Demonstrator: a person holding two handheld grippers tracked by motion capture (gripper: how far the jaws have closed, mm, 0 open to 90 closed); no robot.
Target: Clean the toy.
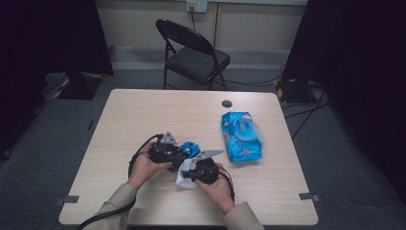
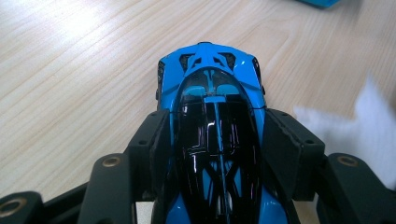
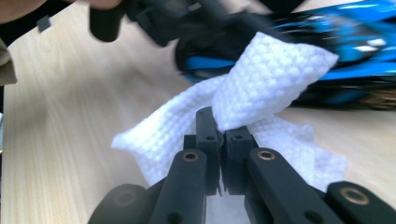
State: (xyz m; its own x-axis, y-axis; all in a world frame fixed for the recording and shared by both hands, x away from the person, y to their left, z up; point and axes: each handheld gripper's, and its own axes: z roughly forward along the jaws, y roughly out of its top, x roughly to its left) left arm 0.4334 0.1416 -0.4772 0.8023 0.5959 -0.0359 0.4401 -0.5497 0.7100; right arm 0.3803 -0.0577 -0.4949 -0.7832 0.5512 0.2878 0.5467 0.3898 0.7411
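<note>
Toy car (image 2: 212,135), blue with a glossy black roof, sits clamped between the two black jaws of the left gripper (image 2: 217,149), one jaw pressed flat against each flank and the blue nose pointing away over the wooden table (image 2: 70,70). In the high view the same car (image 1: 187,149) sits near the middle of the table's front half, just right of the left gripper (image 1: 165,151), which the person's left hand (image 1: 143,167) holds from behind.

The right gripper (image 3: 222,140) has its jaws pinched together on a white wipe (image 3: 261,79); the textured cloth bunches up from between the jaw tips and its folded upper end lies against the side of the car (image 3: 355,46), which is blurred in the right gripper view. More of the wipe spreads loose on the table below and beside the jaws. From above, the right gripper (image 1: 203,168) is just in front of the car, held by the right hand (image 1: 218,187), with the wipe (image 1: 184,179) showing as a white patch at its left side. In the left gripper view the wipe (image 2: 369,126) is a blurred white shape to the right of the car.

A blue packet of wipes (image 1: 242,136), its flap lifted, lies on the table to the right of both grippers, well apart from the car. A black folding chair (image 1: 191,52) stands beyond the far edge of the table
</note>
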